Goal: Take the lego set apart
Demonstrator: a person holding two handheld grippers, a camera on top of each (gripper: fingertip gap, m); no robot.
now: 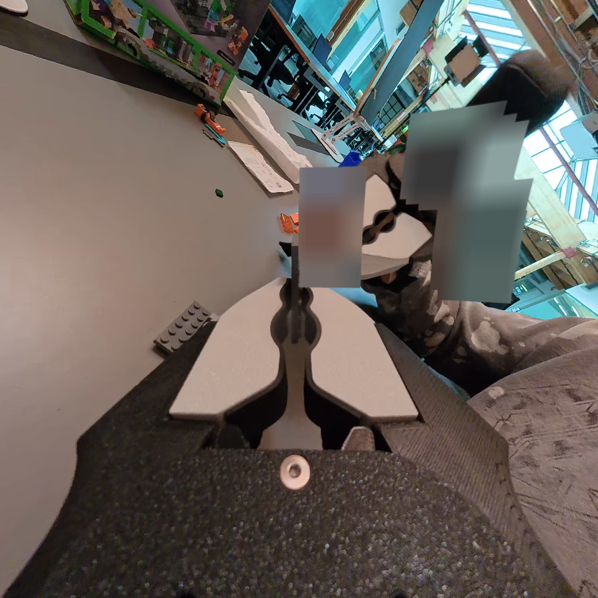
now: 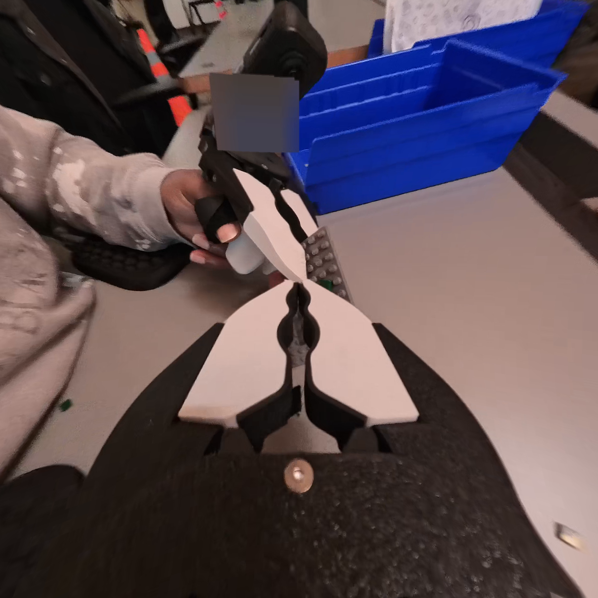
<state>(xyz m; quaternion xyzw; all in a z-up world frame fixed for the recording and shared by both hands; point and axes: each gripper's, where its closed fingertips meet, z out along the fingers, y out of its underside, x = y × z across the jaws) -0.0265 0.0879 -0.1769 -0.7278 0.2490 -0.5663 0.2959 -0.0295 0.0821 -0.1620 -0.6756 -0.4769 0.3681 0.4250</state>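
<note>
My left gripper [image 1: 295, 310] is shut on a thin dark grey studded plate [image 1: 294, 268], which shows edge-on between its pads. In the right wrist view the same plate [image 2: 323, 259] sticks out from the left gripper's white fingers [image 2: 275, 233], studs facing me, with a small green piece [image 2: 326, 284] on its lower end. My right gripper [image 2: 299, 288] is shut, its tips together just left of that green piece and close against the plate. A blurred patch hides the plate's upper part in the left wrist view, where one right finger [image 1: 398, 239] shows behind it.
A second grey plate [image 1: 184, 326] lies on the table by my left gripper. Orange pieces [image 1: 288, 223], a small green piece [image 1: 219, 193], an orange and teal figure [image 1: 210, 123], paper sheets [image 1: 259, 161] and the set's box [image 1: 161, 42] lie farther off. Blue bins [image 2: 420, 113] stand at the back. The tips of both grippers are at nearly the same place.
</note>
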